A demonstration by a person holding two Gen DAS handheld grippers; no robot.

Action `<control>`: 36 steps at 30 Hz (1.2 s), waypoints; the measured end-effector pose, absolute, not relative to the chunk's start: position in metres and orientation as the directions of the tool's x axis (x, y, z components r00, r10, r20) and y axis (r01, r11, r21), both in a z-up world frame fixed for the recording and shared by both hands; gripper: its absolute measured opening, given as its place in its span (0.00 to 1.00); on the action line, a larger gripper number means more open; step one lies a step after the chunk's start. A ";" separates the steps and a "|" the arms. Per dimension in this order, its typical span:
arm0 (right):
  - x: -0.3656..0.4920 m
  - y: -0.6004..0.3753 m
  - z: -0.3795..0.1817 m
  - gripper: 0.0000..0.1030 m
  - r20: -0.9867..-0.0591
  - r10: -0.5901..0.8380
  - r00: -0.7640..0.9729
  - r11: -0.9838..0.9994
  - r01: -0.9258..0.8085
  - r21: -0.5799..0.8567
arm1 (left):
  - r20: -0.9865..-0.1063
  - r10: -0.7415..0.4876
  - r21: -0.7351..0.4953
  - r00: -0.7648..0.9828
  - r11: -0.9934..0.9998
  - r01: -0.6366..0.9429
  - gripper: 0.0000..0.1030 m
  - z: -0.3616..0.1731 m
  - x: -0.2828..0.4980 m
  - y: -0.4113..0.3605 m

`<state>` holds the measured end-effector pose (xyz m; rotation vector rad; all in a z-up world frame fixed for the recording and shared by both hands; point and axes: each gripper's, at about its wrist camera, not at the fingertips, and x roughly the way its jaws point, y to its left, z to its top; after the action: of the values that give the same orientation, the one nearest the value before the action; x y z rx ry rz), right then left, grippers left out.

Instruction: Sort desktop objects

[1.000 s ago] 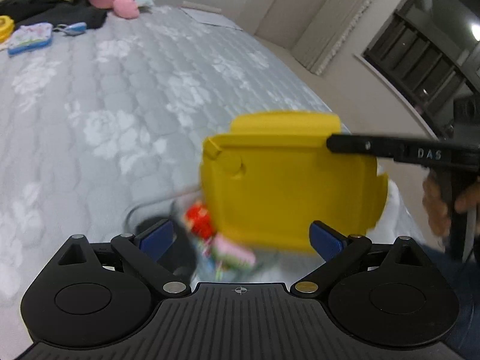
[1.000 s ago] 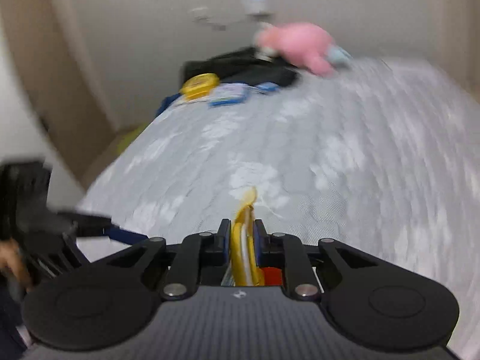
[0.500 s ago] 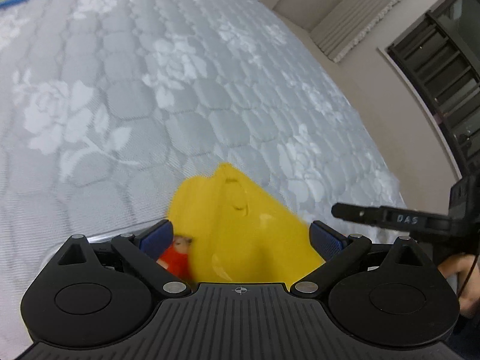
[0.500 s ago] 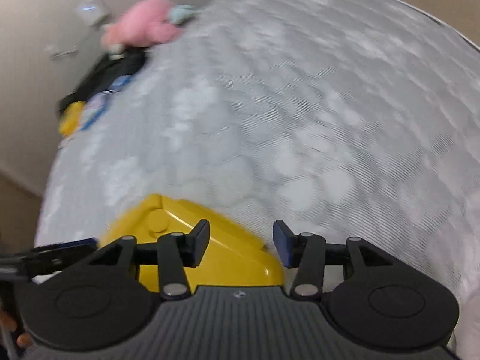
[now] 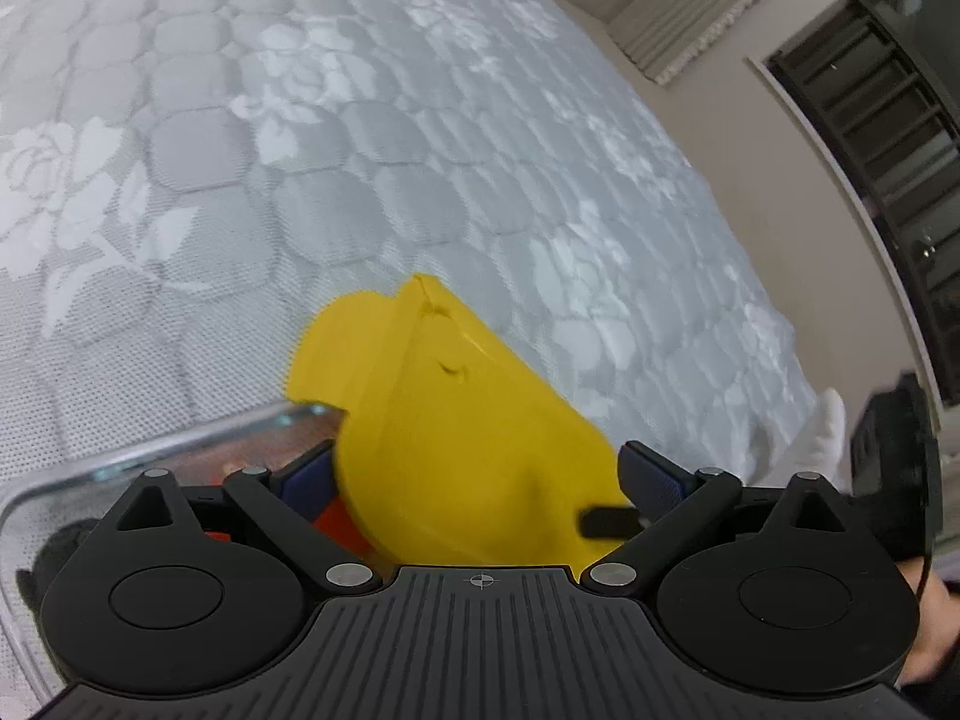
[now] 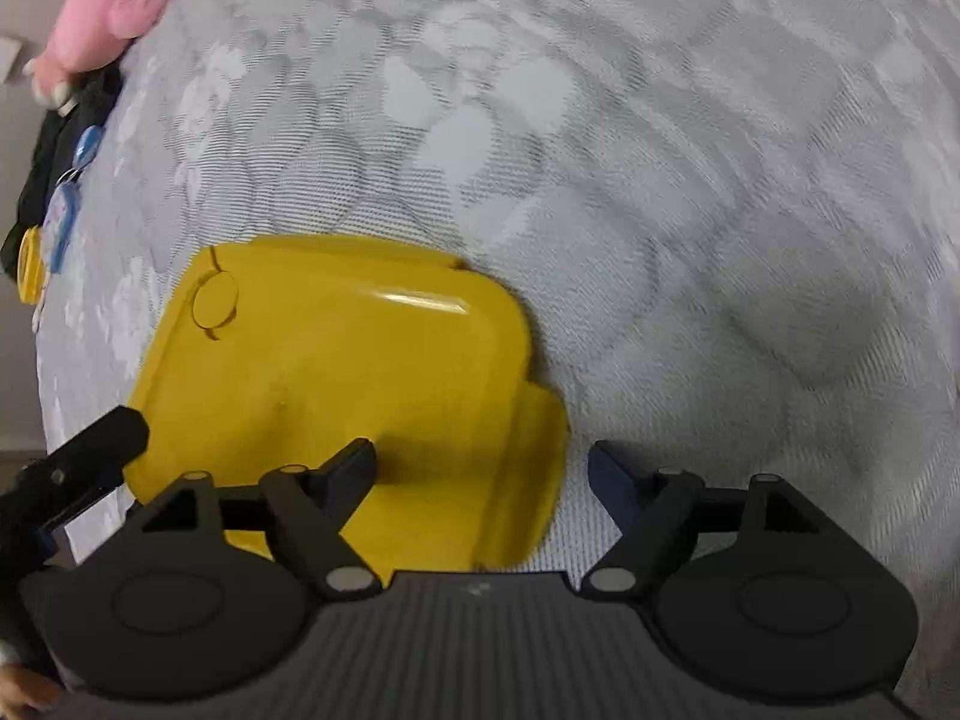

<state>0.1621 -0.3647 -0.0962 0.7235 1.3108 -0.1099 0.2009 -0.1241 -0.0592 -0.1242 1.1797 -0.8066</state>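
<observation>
We are hovering both released tongs, left (image 5: 474,474) and right (image 6: 483,468), over the yellow lid (image 6: 336,384) lying on the clear box (image 5: 180,441) on the bed (image 6: 660,180).

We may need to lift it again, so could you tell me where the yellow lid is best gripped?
Probably the flat tab on the yellow lid, the short edge nearest the right tongs. It juts out thin and clear of the domed top, so come from the near right, jaws above and below it.
</observation>
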 end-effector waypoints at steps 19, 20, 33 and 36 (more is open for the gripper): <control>0.163 -0.289 -0.021 0.63 -0.880 0.262 0.396 0.935 0.122 0.333 | -0.850 -0.495 -0.341 0.180 0.778 0.528 0.38 -0.007 0.120 -0.057; 0.159 -0.295 -0.025 0.66 -0.901 0.227 0.370 0.943 0.150 0.299 | -0.852 -0.500 -0.369 0.158 0.786 0.497 0.38 -0.013 0.127 -0.055; 0.143 -0.404 -0.087 0.72 -0.905 0.319 0.283 0.792 0.445 0.418 | -0.867 -0.460 -0.386 0.189 0.862 0.328 0.64 -0.060 0.208 -0.115; 0.157 -0.393 -0.097 0.71 -0.906 0.306 0.293 0.838 0.369 0.402 | -0.869 -0.464 -0.377 0.171 0.846 0.376 0.70 -0.067 0.206 -0.125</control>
<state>0.1575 -0.3932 -0.0966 0.6201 1.2973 -0.0459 0.2057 -0.1249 -0.0668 -0.0817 1.2652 -0.5970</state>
